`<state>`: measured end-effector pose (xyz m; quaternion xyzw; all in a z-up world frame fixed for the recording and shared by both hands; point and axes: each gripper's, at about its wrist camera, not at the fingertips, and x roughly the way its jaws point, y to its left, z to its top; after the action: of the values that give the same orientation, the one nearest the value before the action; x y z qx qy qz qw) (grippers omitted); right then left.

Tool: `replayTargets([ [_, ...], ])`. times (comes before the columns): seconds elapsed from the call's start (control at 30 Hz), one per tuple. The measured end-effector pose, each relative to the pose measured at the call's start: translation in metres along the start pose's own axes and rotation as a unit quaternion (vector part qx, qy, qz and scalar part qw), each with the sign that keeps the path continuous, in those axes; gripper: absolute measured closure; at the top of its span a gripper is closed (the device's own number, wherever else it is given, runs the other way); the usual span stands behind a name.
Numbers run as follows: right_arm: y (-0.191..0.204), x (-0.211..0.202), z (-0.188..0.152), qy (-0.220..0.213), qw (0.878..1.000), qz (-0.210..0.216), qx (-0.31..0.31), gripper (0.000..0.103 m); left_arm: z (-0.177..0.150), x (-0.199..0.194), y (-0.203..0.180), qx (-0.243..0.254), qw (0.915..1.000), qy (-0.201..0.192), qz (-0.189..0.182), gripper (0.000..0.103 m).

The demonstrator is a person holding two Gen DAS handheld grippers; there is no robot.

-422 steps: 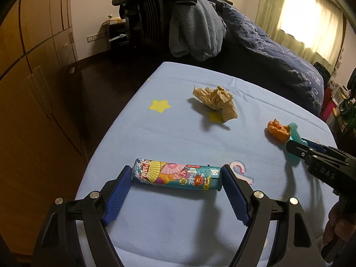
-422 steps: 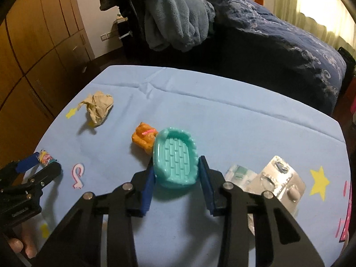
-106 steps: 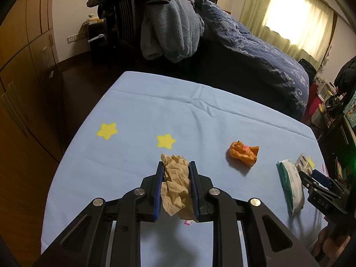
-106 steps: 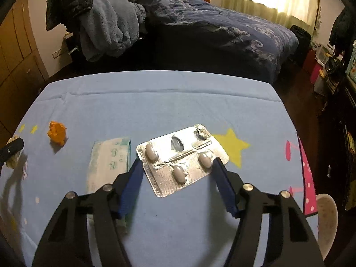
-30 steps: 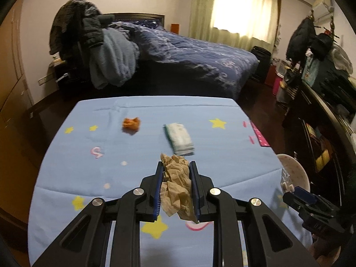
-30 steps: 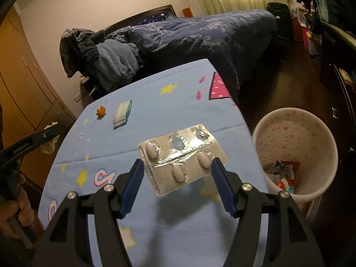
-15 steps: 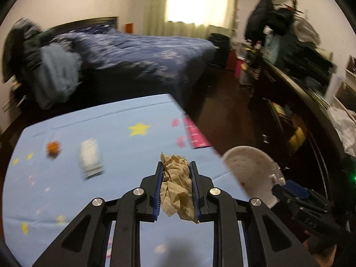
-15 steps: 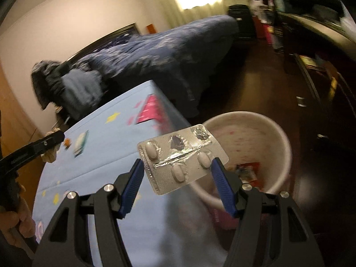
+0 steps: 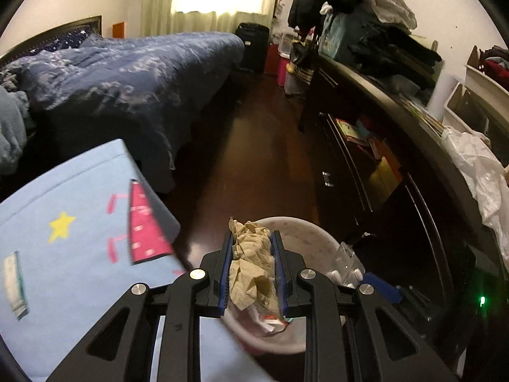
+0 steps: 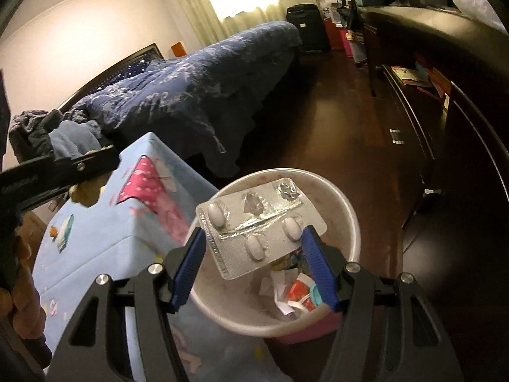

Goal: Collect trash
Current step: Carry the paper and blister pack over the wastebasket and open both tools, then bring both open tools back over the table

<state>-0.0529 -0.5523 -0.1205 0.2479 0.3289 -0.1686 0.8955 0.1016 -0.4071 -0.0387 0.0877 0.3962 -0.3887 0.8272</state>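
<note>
Your left gripper [image 9: 252, 265] is clamped on a crumpled wad of tan paper [image 9: 251, 270] — creased, soft-edged, bulging past the ribbed blue pads — and it hangs above the near rim of the waste bin [image 10: 350, 210]. Your right gripper [image 10: 254, 248] pinches a silver foil blister pack [image 10: 259, 219] by its two long edges; the sheet is wrinkled, holds three white oval pills and two burst pockets, and sits tilted over the bin's mouth. The bin is round, pale and speckled, with a pink base, and inside it lie torn white scraps and red-and-teal wrappers [image 10: 299, 289]. Just left of the bin stands the table under a light blue cloth [image 9: 79, 222] printed with a yellow star and a pink shape, and a flat green-edged packet [image 9: 14, 281] lies on it well away from the bin. Beyond the bin — glossy dark wood floor [image 9: 270, 159], then a bed with a rumpled navy quilt [image 9: 127, 73].
</note>
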Motion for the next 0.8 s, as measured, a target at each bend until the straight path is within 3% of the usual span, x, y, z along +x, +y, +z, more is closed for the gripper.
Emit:
replayTargets([
  [0.23,-0.01,0.011,0.002,0.0,1.0,-0.006,0.005,0.034,0.006,0.028,-0.01,-0.002,0.9997,0.016,-0.017,0.071],
  [0.43,-0.011,0.011,0.002,-0.002,1.0,-0.006,0.007,0.028,0.006,0.029,-0.008,-0.006,0.9995,0.017,-0.025,0.051],
  [0.5,-0.01,0.008,0.001,-0.004,1.0,-0.004,0.007,0.028,0.006,0.025,-0.009,-0.001,0.9996,0.012,-0.027,0.042],
  [0.7,0.001,-0.004,-0.002,-0.005,1.0,0.005,0.0,0.027,0.002,-0.003,-0.003,-0.004,0.9996,-0.011,-0.025,0.036],
  [0.8,0.014,-0.015,-0.003,-0.008,1.0,0.011,-0.011,0.027,-0.004,-0.025,0.009,-0.004,0.9996,-0.029,0.002,0.033],
])
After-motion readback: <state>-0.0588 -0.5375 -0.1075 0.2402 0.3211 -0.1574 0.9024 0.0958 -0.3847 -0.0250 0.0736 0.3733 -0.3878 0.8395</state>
